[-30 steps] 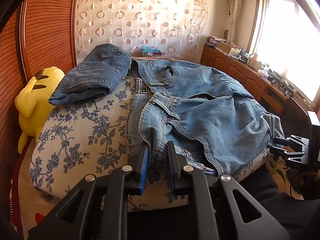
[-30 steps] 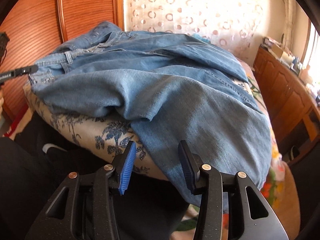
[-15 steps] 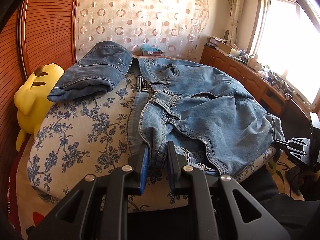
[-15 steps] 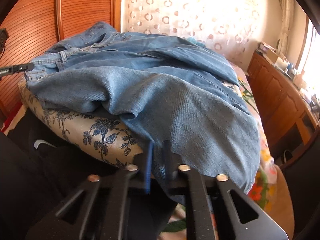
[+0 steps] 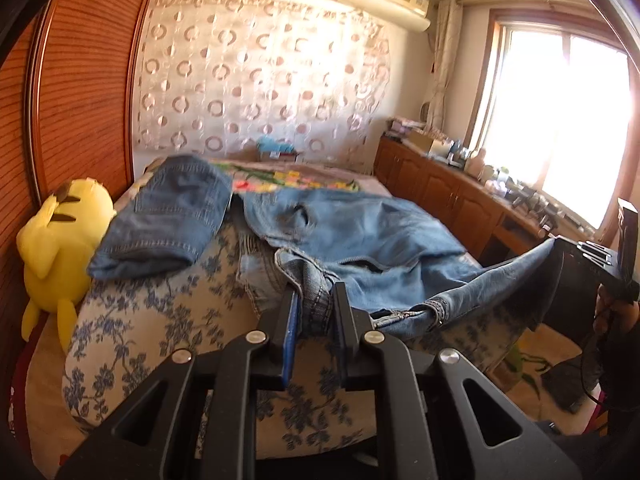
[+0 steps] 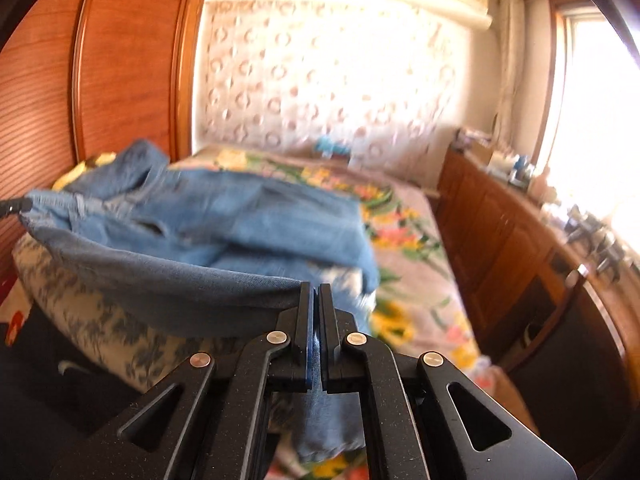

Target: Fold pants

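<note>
Light blue jeans lie spread across the blue-flowered bed cover. My left gripper is shut on a thick seamed fold at their near edge, held a little above the cover. At the far right of that view my right gripper holds a pant leg up, so the cloth stretches in a raised band. In the right wrist view my right gripper is shut on the denim, whose end hangs below the fingers. The left gripper's tip shows at the left edge on the waistband.
A second, folded pair of jeans rests at the bed's back left, beside a yellow plush toy against the wooden wardrobe. Low wooden cabinets with clutter run under the window on the right. Bright floral bedspread lies beyond the jeans.
My right gripper went from open to shut on the pant leg and rose with it. My left gripper also rose, lifting the near edge of the jeans off the cover.
</note>
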{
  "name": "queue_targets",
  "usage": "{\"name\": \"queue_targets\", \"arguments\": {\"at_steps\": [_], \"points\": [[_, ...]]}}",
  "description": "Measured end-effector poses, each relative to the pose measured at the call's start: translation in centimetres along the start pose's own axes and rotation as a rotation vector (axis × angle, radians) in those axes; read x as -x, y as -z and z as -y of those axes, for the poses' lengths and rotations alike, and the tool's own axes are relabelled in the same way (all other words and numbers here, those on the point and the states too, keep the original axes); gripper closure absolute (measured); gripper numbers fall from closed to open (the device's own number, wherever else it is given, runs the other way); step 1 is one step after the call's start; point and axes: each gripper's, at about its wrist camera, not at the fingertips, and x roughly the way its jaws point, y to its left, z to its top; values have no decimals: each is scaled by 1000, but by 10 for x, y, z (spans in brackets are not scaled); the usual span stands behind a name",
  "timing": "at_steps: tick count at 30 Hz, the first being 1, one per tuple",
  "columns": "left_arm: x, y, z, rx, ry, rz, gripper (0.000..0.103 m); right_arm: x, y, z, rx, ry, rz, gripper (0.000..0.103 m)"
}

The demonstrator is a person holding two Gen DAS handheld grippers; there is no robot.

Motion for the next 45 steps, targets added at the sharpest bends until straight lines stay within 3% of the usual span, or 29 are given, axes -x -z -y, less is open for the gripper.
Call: {"name": "queue_targets", "arguments": {"at_steps": [5,10,17,31,45], "points": [[22,-19,6,-13,16,59,91,25,-39,6,32,31,101,103],[9,-23,3,-23,-4,45,91,27,-58,5,67,44,153,103],[-25,-27,-4,-27,-24,4,91,-13,-60,3,83,46,115,103],[-92,-67,-14,-56,-56,-28,91,-94,-79,17,68,68,93,103],[-161,-65,-33,-36,-75,-146,91,-167,-63,31,20,20,-10,103]]}}
